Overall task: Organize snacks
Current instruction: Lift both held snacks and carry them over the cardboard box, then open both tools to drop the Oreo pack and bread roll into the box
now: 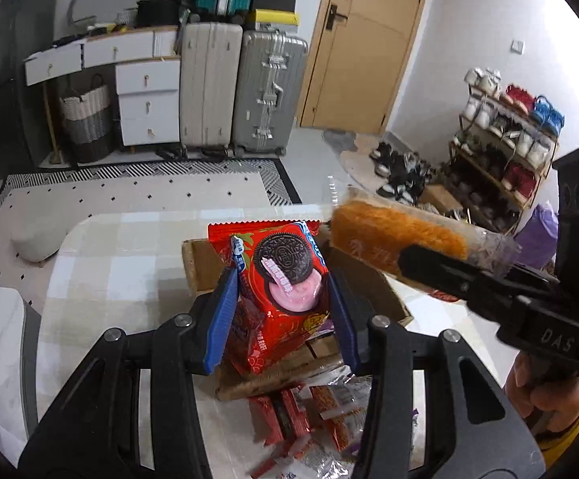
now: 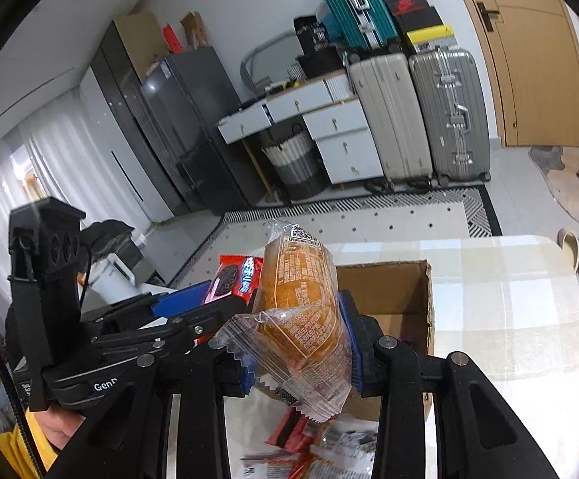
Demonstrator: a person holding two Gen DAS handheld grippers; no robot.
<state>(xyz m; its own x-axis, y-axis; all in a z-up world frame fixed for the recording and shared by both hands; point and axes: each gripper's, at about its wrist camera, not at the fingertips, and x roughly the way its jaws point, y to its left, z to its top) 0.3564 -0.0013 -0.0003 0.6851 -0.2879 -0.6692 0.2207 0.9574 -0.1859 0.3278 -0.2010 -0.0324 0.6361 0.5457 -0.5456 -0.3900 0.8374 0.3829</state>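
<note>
Both loads hang above the cardboard box: the left gripper has its jaws clamped on the red Oreo packet, the right gripper on the wrapped orange cake, so next comes lowering and releasing inside.

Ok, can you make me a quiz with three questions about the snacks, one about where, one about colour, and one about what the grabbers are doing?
1. Where is the cardboard box?
A. on the checked table
B. on the floor
C. on a suitcase

2. What colour is the cookie packet?
A. green
B. red
C. white

3. What is the right gripper doing?
A. hanging open
B. clamping a clear-wrapped bread
C. holding a shoe

Answers: 1 A, the checked table lies under it; 2 B, its wrapper is red; 3 B, both pads squeeze it.
</note>
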